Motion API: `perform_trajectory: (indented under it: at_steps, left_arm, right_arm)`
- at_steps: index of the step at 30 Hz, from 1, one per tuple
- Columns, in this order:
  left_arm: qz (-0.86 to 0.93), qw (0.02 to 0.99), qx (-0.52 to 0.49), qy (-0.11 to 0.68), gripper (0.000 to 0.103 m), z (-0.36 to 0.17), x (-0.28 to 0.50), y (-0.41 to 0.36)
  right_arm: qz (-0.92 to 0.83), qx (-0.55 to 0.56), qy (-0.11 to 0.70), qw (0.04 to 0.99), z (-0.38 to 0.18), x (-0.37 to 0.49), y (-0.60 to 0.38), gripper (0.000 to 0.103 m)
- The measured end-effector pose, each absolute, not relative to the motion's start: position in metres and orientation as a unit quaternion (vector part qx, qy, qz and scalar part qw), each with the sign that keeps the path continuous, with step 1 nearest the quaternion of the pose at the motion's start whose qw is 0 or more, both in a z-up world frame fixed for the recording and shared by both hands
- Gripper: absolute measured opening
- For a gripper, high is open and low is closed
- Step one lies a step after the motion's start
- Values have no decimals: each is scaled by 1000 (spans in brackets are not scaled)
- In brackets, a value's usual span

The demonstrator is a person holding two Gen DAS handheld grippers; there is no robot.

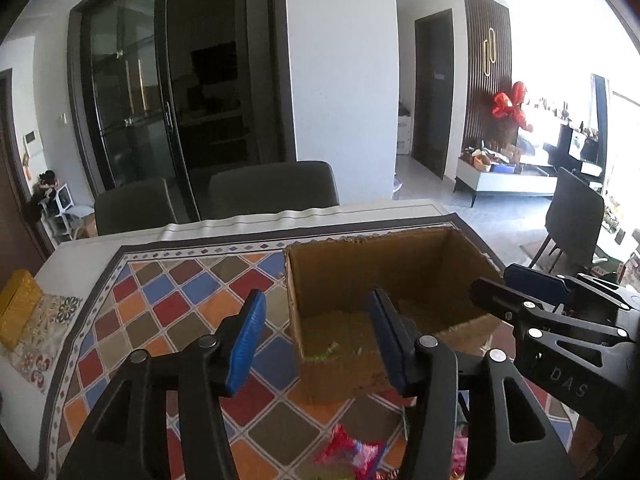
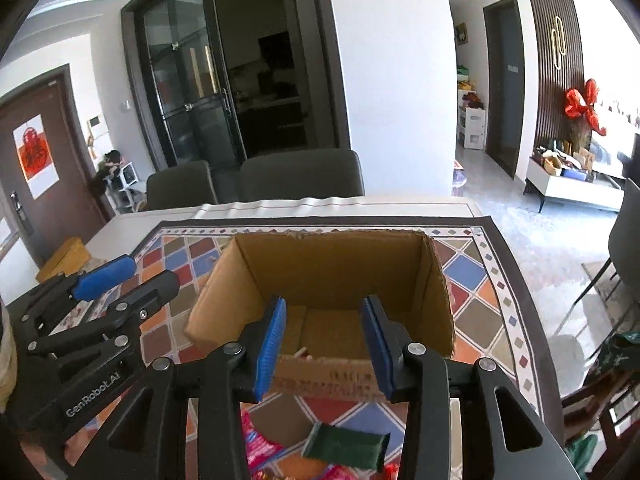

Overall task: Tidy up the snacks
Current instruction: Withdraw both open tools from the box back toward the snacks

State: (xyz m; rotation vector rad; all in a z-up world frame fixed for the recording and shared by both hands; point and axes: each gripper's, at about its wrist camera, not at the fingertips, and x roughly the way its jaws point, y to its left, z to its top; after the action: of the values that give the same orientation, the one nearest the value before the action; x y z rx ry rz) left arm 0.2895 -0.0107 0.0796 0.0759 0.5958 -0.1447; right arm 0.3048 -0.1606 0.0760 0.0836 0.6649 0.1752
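Note:
An open cardboard box (image 1: 360, 276) stands on a colourful diamond-pattern mat (image 1: 168, 300); it also shows in the right wrist view (image 2: 340, 272). Something small lies on its floor. My left gripper (image 1: 316, 336) is open and empty, held above the box's near left corner. My right gripper (image 2: 324, 340) is open and empty, above the box's near wall; it shows at the right in the left wrist view (image 1: 512, 292). The left gripper shows at the left in the right wrist view (image 2: 132, 276). Pink snack packets (image 1: 352, 452) (image 2: 260, 452) and a green packet (image 2: 344, 448) lie on the mat below the grippers.
A yellow box (image 1: 18, 304) lies at the table's left end on a patterned cloth. Two grey chairs (image 1: 272, 188) stand behind the table's far edge. Another chair (image 1: 572, 216) stands at the right. The mat's right edge (image 2: 516, 280) is close to the table edge.

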Motion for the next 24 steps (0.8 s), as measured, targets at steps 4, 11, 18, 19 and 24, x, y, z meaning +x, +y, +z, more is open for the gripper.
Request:
perform_trajectory:
  at_steps: [4, 11, 18, 19, 24]
  left_arm:
    - [-73, 954, 41, 287, 60, 83, 267, -7]
    - [-74, 958, 47, 271, 66, 86, 228, -3]
    - [-72, 961, 41, 264, 69, 84, 193, 5]
    - [-71, 961, 40, 265, 69, 82, 189, 6]
    - [-76, 957, 36, 278, 69, 68, 172, 13]
  right_arm:
    - [93, 39, 322, 941, 81, 287, -160, 44]
    - [105, 27, 321, 941, 83, 256, -155, 48]
    - [123, 13, 319, 940, 83, 230, -149, 52]
    - [125, 12, 320, 939, 82, 227, -149, 52]
    - [122, -6, 324, 938, 73, 208, -144, 57]
